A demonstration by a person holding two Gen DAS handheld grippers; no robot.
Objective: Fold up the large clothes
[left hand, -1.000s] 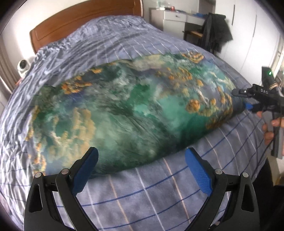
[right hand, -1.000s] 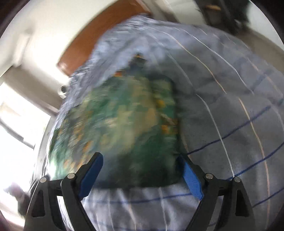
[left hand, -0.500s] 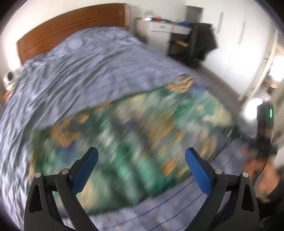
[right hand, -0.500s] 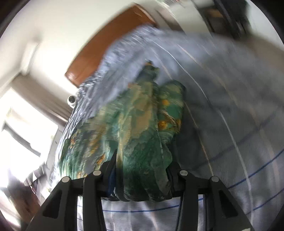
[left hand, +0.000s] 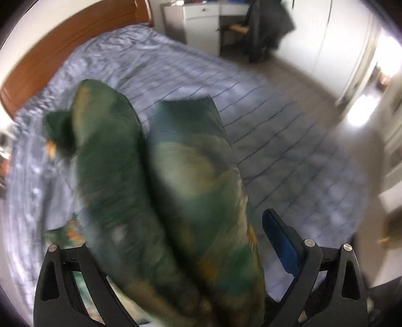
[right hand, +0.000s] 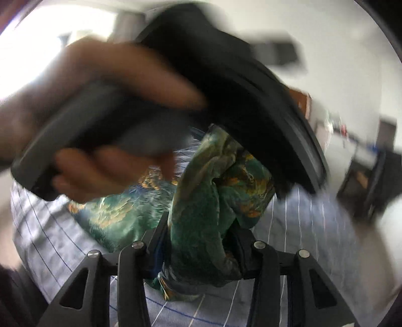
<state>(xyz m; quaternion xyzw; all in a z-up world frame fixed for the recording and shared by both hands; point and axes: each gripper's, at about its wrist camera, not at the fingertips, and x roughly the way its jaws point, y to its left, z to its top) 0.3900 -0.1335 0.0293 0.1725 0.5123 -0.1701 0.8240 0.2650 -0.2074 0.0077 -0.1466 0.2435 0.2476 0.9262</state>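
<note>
The green and orange patterned garment (left hand: 176, 201) is bunched and lifted over the blue striped bed (left hand: 289, 151). In the left wrist view it hangs in two thick folds between my left gripper's fingers (left hand: 281, 239); the left gripper (left hand: 181, 249) has its jaws wide apart with cloth draped between them. In the right wrist view my right gripper (right hand: 198, 241) is shut on a gathered part of the garment (right hand: 198, 226). The left handheld gripper and the hand holding it (right hand: 125, 113) fill the upper part of that view, close above the cloth.
A wooden headboard (left hand: 62, 50) stands at the far end of the bed. A white desk (left hand: 201, 22) and a chair with dark clothes (left hand: 263, 30) stand by the back wall. Floor (left hand: 314, 83) and white doors lie to the right of the bed.
The garment lay flat on the bed; the right gripper closed on its edge and lifted it. Both grippers have come together, and the cloth now hangs bunched across the left gripper.
</note>
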